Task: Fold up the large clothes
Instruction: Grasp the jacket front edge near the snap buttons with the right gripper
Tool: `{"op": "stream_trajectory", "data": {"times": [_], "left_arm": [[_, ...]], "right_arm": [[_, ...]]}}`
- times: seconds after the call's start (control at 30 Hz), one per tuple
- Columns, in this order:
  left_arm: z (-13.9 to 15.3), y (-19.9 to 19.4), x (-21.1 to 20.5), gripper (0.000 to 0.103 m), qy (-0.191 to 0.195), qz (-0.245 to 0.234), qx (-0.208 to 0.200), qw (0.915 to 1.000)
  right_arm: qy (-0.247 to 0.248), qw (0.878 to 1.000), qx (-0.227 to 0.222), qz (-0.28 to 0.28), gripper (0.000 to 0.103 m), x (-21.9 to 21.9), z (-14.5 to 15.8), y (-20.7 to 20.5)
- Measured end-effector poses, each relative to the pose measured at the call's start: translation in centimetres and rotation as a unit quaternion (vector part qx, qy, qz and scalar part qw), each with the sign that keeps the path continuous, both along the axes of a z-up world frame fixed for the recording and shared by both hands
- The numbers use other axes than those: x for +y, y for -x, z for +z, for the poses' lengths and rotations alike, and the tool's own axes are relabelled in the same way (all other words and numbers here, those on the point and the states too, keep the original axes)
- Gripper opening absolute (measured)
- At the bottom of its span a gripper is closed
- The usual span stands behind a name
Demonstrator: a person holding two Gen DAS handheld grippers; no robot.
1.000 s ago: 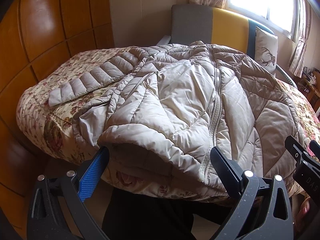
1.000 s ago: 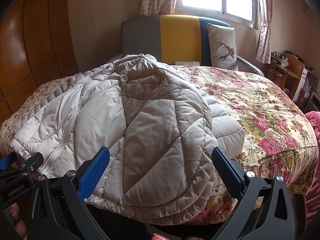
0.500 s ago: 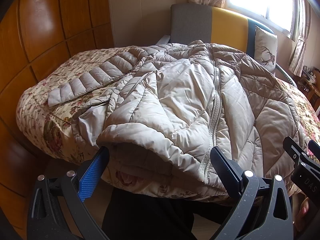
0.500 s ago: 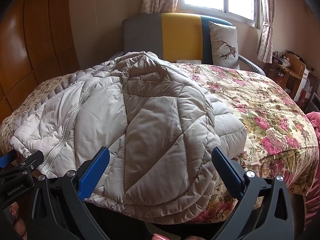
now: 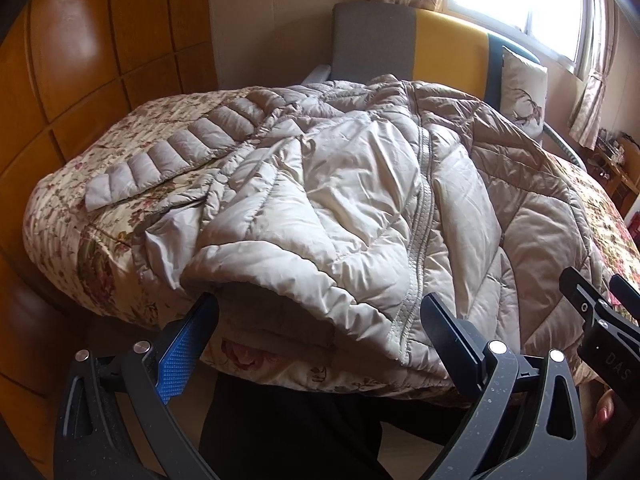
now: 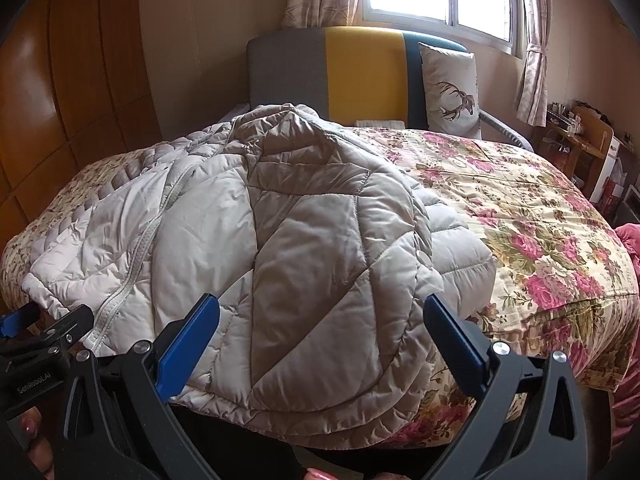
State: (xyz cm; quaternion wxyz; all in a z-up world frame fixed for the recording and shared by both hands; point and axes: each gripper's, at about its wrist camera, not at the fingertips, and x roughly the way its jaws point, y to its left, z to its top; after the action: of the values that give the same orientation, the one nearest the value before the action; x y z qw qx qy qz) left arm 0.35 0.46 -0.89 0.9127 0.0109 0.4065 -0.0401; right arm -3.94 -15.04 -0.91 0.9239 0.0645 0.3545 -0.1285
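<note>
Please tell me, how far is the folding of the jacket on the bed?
Done: the puffer jacket lies on the floral bedspread, its right side apparently already turned over the front. In hand: nothing; the left gripper and right gripper are both open at the near hem. Left: one sleeve lies stretched out, and the body is at full length, not yet folded up.

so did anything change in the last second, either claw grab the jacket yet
Almost nothing. Neither claw took hold: the left claw and right claw both stay open, hovering at the near hem of the puffer jacket. The views only crept very slightly. The jacket lies as before on the floral bedspread, one sleeve stretched out to the left.
</note>
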Motion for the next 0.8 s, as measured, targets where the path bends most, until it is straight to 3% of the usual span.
{"op": "stream_trajectory", "data": {"times": [0.37, 0.47, 0.53, 0.6, 0.67, 0.73, 0.8], "left_arm": [[0.1, -0.1, 0.0, 0.1, 0.004, -0.005, 0.002, 1.0], [0.3, -0.3, 0.2, 0.1, 0.02, -0.015, 0.007, 0.9997], [0.5, -0.3, 0.8, 0.1, 0.05, -0.026, 0.006, 0.9984], [0.8, -0.1, 1.9, 0.1, 0.111, -0.048, -0.004, 0.9927], [1.0, 0.3, 3.6, 0.1, 0.205, -0.062, -0.03, 0.9763], [0.9, 0.4, 4.7, 0.1, 0.262, -0.06, -0.048, 0.9621], [0.9, -0.1, 4.8, 0.1, 0.264, -0.061, -0.039, 0.9619]], "right_arm": [[-0.004, 1.0, -0.008, 0.007, 0.101, -0.1, 0.2, -0.1], [-0.001, 0.999, -0.033, 0.03, 0.101, -0.8, 1.0, -0.2], [-0.008, 0.997, -0.056, 0.06, 0.101, -1.9, 1.7, -0.5], [-0.014, 0.995, -0.071, 0.07, 0.101, -3.5, 2.4, -0.8], [-0.02, 0.996, -0.076, 0.045, 0.101, -5.8, 2.8, -1.0], [-0.061, 0.994, -0.087, 0.029, 0.101, -9.0, 2.6, -1.0], [-0.109, 0.991, -0.081, -0.008, 0.101, -12.3, 2.0, -1.2]]}}
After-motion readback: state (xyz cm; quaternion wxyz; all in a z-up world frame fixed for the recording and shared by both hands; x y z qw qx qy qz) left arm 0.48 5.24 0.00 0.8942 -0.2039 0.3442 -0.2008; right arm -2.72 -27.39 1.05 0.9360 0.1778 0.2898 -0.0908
